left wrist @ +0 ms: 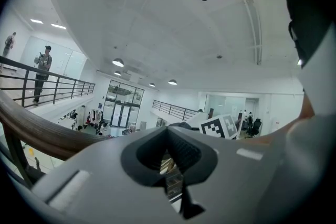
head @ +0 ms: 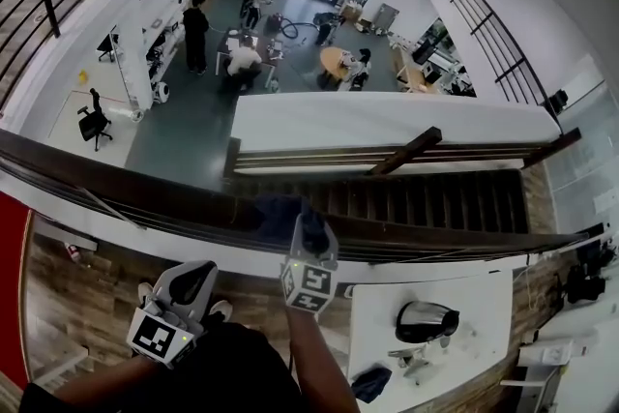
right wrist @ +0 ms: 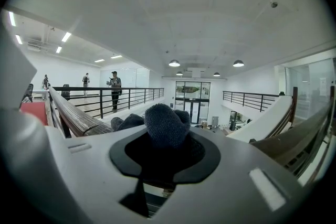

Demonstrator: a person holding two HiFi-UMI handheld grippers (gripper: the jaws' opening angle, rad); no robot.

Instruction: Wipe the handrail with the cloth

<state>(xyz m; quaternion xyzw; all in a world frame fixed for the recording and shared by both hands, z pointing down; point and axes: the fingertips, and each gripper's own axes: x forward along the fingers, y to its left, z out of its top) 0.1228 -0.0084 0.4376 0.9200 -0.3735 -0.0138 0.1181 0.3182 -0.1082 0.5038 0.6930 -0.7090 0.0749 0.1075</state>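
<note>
"Where was the cloth point(right wrist: 165, 123)?"
"Pinched in the right gripper's point(head: 307, 220) jaws, on the handrail point(head: 145, 193), mid-span."
"The left gripper point(left wrist: 168, 136)?"
"Jaws pressed together, empty, near the body."
"Progress?"
"Wiping seemed under way, and how much remained wasn't clear."

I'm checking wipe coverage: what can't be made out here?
- Head view: whether the cloth presses on the handrail; the right hand-held gripper covers the contact.
- Right gripper view: the cloth's lower part, hidden between the jaws.
- Every view: dust on the handrail, too small.
</note>
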